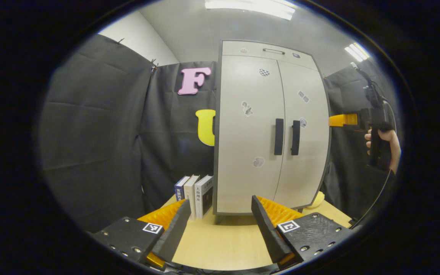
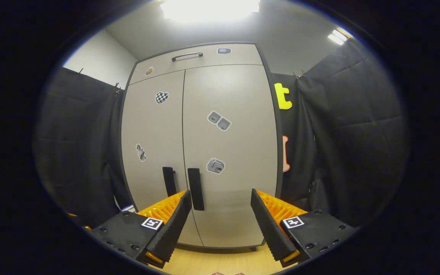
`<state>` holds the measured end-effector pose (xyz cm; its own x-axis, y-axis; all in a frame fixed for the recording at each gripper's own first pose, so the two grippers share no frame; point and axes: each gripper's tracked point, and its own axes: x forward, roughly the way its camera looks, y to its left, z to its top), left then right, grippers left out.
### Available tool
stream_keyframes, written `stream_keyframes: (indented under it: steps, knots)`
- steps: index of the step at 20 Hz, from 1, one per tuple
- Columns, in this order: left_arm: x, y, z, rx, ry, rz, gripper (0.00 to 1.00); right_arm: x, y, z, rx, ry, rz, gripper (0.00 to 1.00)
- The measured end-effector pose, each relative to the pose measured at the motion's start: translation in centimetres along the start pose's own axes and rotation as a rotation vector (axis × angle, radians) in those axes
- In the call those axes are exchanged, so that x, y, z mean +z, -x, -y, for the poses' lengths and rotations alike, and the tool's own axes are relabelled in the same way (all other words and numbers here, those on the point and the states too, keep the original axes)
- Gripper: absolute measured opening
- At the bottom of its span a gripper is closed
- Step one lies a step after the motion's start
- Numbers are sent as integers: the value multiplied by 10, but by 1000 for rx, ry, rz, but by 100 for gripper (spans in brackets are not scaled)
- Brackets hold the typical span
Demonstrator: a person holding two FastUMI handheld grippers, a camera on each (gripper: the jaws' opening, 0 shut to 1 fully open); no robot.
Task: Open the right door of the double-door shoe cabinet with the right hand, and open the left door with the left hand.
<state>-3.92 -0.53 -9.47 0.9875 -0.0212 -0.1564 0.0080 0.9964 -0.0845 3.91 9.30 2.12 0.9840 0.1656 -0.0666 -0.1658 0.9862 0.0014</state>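
The grey double-door shoe cabinet [image 1: 269, 133] stands on a wooden table, both doors closed. Its left door handle [image 1: 279, 136] and right door handle [image 1: 295, 137] are black vertical bars side by side at the centre seam. My left gripper [image 1: 220, 214] is open, low over the table and well short of the cabinet. In the right gripper view the cabinet [image 2: 204, 145] looms close; the right door handle [image 2: 196, 189] lies just left of my open right gripper [image 2: 220, 202], beside its left finger [image 2: 172, 225]. The left door handle [image 2: 169, 181] is further left. The right gripper [image 1: 344, 119], held by a hand [image 1: 386, 139], reaches toward the cabinet's right side.
Three upright books [image 1: 195, 195] stand on the wooden table [image 1: 224, 240] against the cabinet's left side. A top drawer with a metal handle [image 2: 186, 56] runs above the doors. Black cloth walls close in on both sides. A yellow object [image 1: 318, 199] lies at the cabinet's right foot.
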Motion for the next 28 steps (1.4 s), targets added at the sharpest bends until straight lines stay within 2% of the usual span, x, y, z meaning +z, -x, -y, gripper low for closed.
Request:
stream_keyframes:
  steps: [2,5,9,13,17,23,25,26,27,28]
  knots:
    - [-2,4,-4,11,11,-1,93,8,-13,-10,18,-22,10,98]
    - [-11,9,-10,27,44,-22,93,9,-33,-20,28,20,8,98]
    - [-19,16,-21,80,41,-43,93,7,-62,-32,41,4,13,98]
    - [-23,23,-27,105,68,-41,93,-19,-99,-34,23,12,-42,98]
    - [-40,33,-43,136,55,-73,93,-44,-129,-28,-14,17,-92,98]
    - [-51,32,-45,146,85,-97,94,-45,-154,-35,-28,3,-103,98]
    - [-51,33,-45,143,89,-96,93,-47,-159,-39,-38,-8,-121,96]
    - [-50,33,-45,142,85,-95,93,-46,-161,-43,-33,-15,-122,89]
    - [-48,34,-45,140,80,-92,93,-44,-163,-44,-41,-18,-117,88]
    - [-45,35,-46,137,71,-87,93,-42,-164,-45,-48,-18,-112,80]
